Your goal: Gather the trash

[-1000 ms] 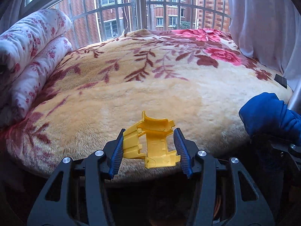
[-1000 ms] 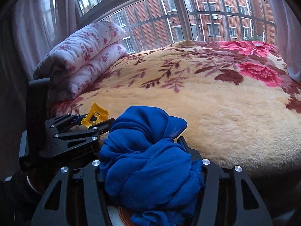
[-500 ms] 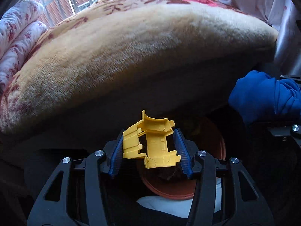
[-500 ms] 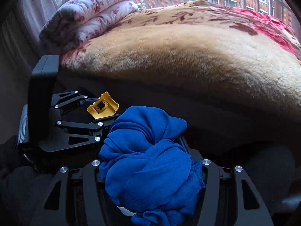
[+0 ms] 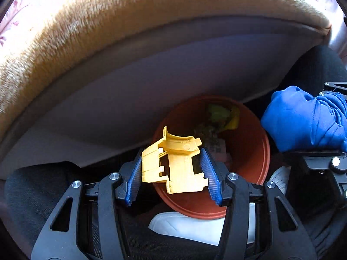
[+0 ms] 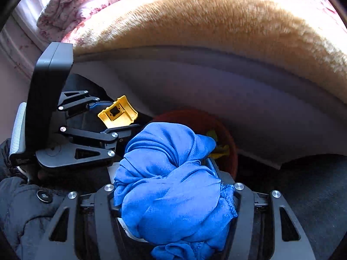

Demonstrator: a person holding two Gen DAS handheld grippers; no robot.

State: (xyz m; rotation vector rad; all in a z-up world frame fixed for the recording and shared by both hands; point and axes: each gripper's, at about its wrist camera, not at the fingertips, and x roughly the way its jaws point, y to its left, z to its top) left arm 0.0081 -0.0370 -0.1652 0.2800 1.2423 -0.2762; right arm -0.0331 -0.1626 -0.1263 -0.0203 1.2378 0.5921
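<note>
Left tool is clamping the yellow plastic piece between its blue pads, hanging over the near rim of the rust-red bin. Right tool is gripping a bunched blue cloth, sitting just beside the bin's right rim in the left view. Risks, as I judge: the yellow piece is riding over the rim edge, so an early release could be bouncing it onto the dark floor; the cloth is bulging wide and may be snagging the rim. Behind, the bed's grey side panel, then a fuzzy tan blanket overhanging it.
</note>
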